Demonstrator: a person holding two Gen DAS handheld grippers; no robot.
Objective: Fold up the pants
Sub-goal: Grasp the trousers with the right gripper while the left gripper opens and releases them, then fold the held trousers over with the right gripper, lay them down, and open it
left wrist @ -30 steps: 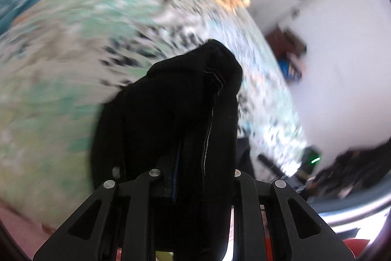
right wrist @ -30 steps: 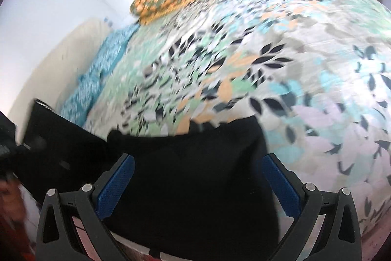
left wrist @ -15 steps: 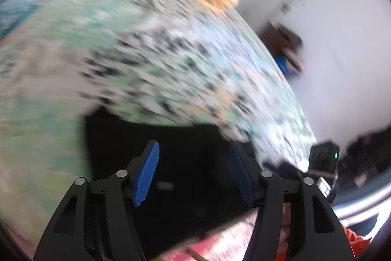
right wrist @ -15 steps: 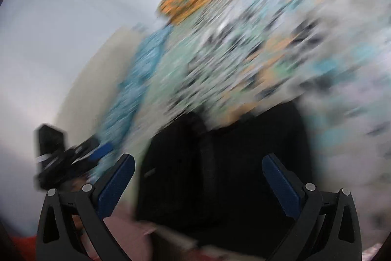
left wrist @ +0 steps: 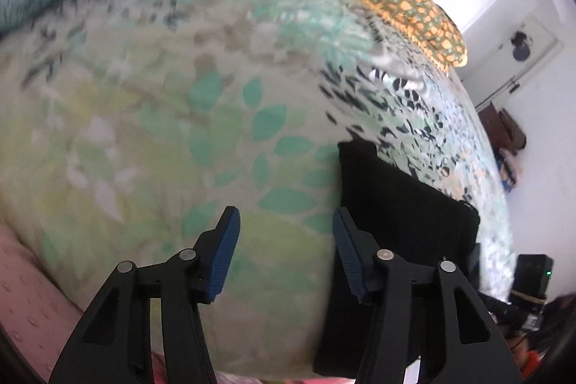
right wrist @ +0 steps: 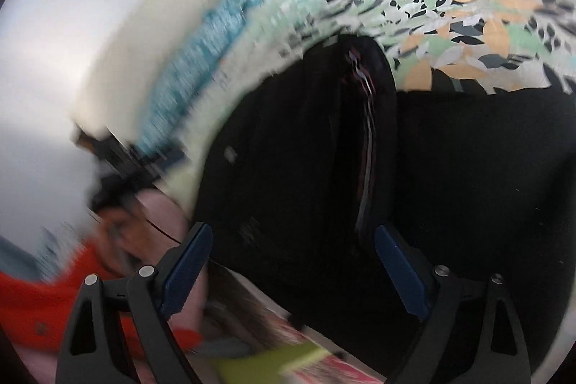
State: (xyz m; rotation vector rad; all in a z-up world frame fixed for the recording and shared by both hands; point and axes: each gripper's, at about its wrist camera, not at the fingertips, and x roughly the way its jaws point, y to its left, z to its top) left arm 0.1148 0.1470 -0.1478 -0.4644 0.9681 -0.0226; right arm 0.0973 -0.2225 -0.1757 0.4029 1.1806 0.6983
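the black cloth pants (right wrist: 450,168) lie folded on the bed with the leaf-print cover (left wrist: 151,117). the right gripper (right wrist: 293,261) hangs right over them, fingers wide, closing, gripping nothing. the left gripper (left wrist: 284,251), also closing on nothing, is over bare cover; the pants lie off its right finger, so the right hand is nearer.

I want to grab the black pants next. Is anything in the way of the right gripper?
Nothing visible is. The right gripper looks straight at the black pants on the floral bedspread. Its jaws are closing, with only blurred pants fabric beyond them and no other object between.
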